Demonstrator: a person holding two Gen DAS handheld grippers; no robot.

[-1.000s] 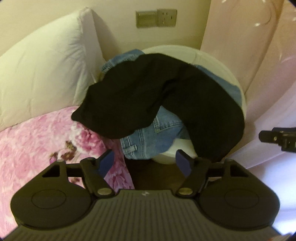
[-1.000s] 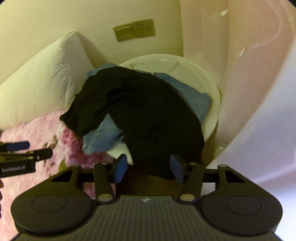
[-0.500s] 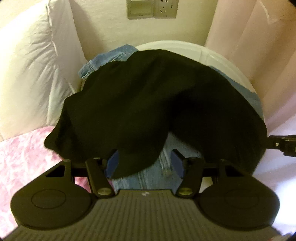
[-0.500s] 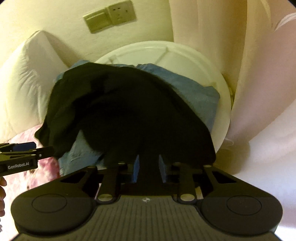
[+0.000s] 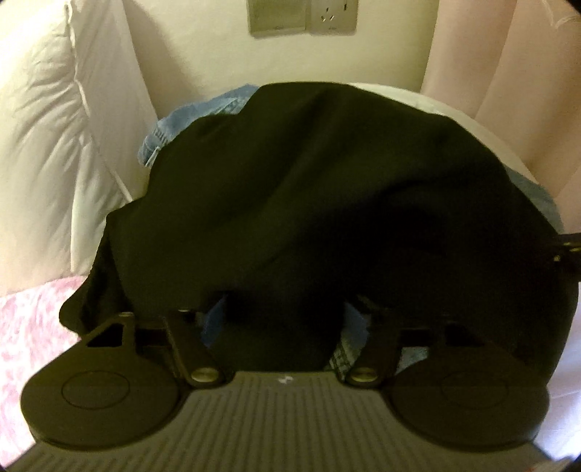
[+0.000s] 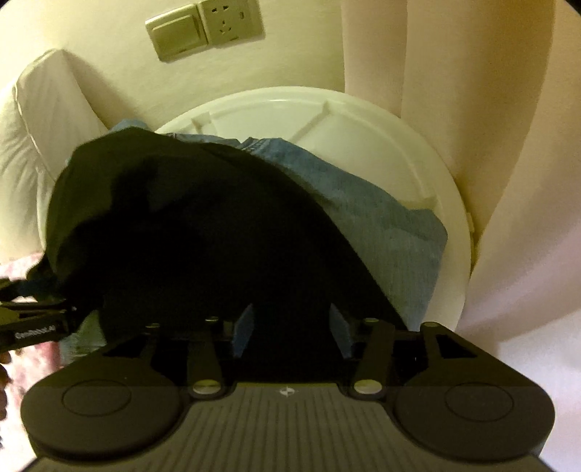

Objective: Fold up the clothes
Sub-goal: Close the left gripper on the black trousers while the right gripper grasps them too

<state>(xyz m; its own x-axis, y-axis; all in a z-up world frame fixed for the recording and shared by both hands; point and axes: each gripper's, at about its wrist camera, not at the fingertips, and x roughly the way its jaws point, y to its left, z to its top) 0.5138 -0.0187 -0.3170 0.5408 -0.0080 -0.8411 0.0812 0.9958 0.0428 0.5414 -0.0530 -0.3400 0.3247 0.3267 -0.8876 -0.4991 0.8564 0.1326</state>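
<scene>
The black cloth (image 5: 326, 203) lies on top of the pile, draped over the jeans (image 6: 366, 203). Both sit on a round white table (image 6: 363, 116) by the wall, w/ some cloth hanging off the near edge. That hanging edge is prob. why I come in low from the front: it's the easy bit to grab.

My left gripper (image 5: 283, 316) has a fold of the black cloth between its blue pads (image 5: 214, 319). The jaws are closing, but there's a gap on each side, so I'm not pinching yet.

My right gripper (image 6: 290, 326) also has black cloth between its pads (image 6: 243, 326). Its jaws are opening now, and they don't press the cloth. It's dark down there, so I can't see much more.

I think I want 2 spots on the same edge, one per hand, so I can lift the cloth flat and not in a lump.

Around it: a white pillow (image 5: 54, 119) on the left, a pink flower blanket (image 5: 25, 326) below it, a light switch & socket (image 6: 205, 31) on the wall, and a pale curtain (image 6: 490, 145) on the right.
</scene>
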